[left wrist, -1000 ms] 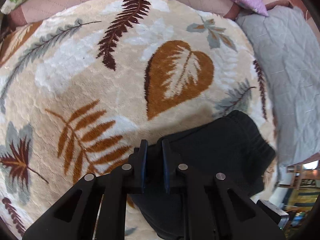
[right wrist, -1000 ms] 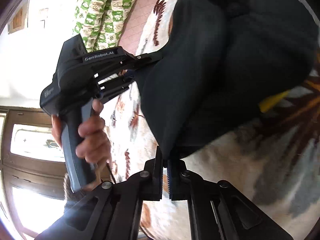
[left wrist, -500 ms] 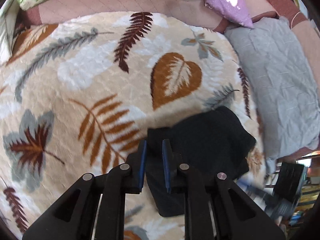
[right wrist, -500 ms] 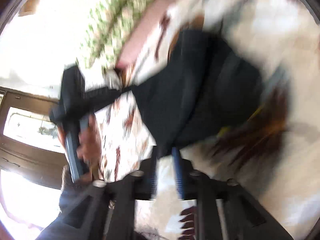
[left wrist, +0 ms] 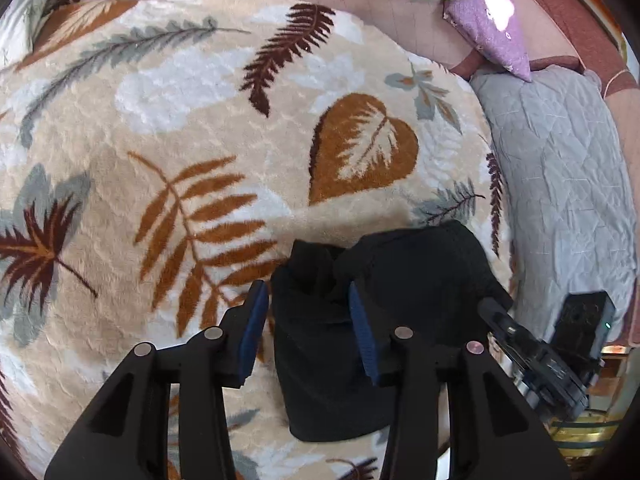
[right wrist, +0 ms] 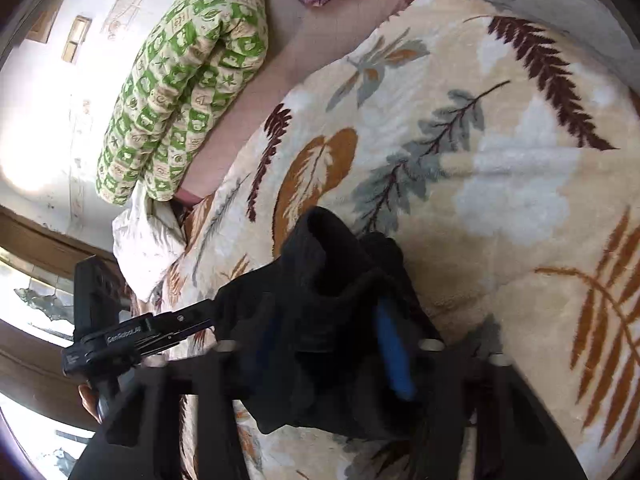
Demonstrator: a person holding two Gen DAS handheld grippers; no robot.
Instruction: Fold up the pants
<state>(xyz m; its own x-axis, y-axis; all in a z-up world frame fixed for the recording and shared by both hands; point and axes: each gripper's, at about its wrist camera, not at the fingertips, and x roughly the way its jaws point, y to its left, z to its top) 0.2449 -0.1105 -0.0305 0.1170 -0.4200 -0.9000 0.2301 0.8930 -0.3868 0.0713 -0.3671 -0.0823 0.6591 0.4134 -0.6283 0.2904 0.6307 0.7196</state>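
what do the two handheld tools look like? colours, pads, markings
Both tools are matte black plastic. The left tool has two angular fingers with triangular cutouts, silver pivot pins and blue ribbed pads. The right tool matches, with a blue pad. Seen from the right wrist, the left tool's body has a pistol-style handle and white "GenRobot.AI" lettering. No cables or sleeves visible.

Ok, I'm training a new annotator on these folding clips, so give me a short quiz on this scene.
1. The black pants lie on: A) a leaf-patterned blanket B) a bare floor C) a wooden table.
2. True or false: the pants are spread flat at full length.
3. What colour is the quilt beside the blanket?
Key: 1 A. 2 False, they are bunched in a compact bundle. 3 Grey.
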